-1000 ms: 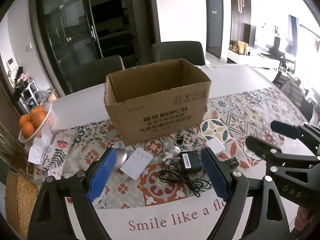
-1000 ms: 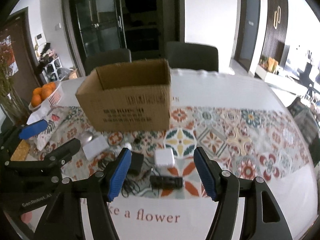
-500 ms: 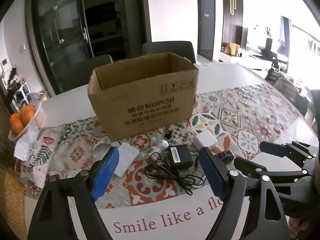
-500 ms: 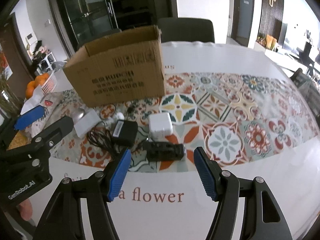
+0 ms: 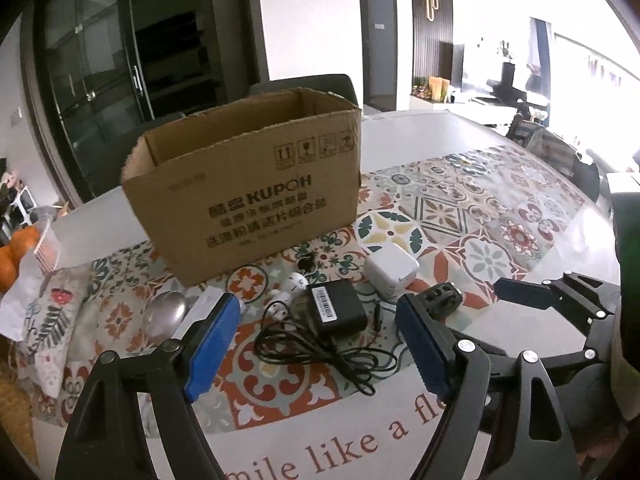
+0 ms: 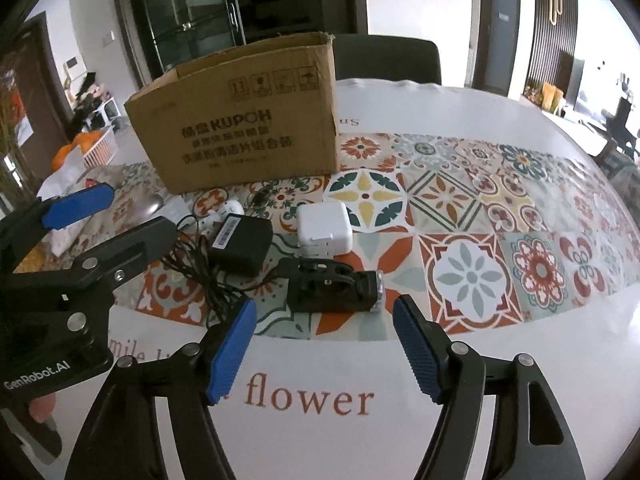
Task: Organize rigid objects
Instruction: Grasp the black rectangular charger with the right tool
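We hold both grippers low over the near edge of the table, nothing in either. The left gripper (image 5: 318, 334) has its blue pads spread wide, framing the black power adapter (image 5: 336, 309) and its loose cord (image 5: 320, 356). The right gripper (image 6: 324, 346) is likewise wide open, its fingers bracketing the black clamp-like gadget (image 6: 332, 285) just ahead of them.

The things to sort lie clustered on the patterned tablecloth (image 6: 500, 216) in front of the cardboard box (image 5: 248, 192), which stands open-topped and upright behind them. We judge it to be the destination; its inside is not visible to us. Beside the gadget sits a white charger cube (image 6: 325, 229), touching or nearly touching it. Further left: a small white earbud-like piece (image 5: 295, 283), a spoon (image 5: 166, 314), and a flat white item partly hidden behind the left pad.

Handling notes, our estimate only:
- Black gadget: hard, irregular, probably light. Grip across its short width at the middle; the silver end may be slick.
- White cube: smooth, glossy sides, likely to slip. Take it square across two flat faces.
- Adapter: stiff body, limp tangled cord. Hold the body; the cord will trail and could drag the earbud piece or snag on the box rim.
- Spoon: thin and low against the cloth, hard to get under.
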A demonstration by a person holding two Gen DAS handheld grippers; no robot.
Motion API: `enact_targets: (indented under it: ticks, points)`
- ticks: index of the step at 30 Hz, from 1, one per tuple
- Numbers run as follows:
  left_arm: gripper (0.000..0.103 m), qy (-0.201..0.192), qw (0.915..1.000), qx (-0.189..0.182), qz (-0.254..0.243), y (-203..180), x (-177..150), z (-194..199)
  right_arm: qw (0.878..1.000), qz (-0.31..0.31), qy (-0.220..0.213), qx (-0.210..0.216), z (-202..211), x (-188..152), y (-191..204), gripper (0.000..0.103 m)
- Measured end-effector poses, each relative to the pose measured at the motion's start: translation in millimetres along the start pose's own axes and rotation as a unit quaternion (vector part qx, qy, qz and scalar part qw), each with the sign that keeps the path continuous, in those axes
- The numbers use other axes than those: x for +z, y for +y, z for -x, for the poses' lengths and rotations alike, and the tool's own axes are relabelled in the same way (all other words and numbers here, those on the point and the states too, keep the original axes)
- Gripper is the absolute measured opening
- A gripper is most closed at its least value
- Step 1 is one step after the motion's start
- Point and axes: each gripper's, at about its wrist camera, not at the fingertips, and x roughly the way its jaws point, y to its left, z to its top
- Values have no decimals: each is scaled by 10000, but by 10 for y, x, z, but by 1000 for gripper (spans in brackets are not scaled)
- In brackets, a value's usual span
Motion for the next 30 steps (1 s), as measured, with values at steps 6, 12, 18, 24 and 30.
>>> enact_targets:
  ticks: [6,12,18,24,30]
  points:
    - [78,235,9997,-101,28,-32,1,-206,9998,-159,-55,146,-152,-32,-55,72]
    - [73,605,9977,-147,257,-42,11,-404,9992,-292,-28,275,-267,-42,-106,72]
    - [71,818,9952,-320,435,-57,7,-567,9993,-272,-62,241,-346,-34,-77,72]
    - [69,1001,9926,-430,529,-67,-13,-692,9994,-243,-222,56,-324,-19,-100,80]
    - [67,1144,9904,-444,641,-42,-4,-822,9994,-277,-153,118,-438,15,-140,80]
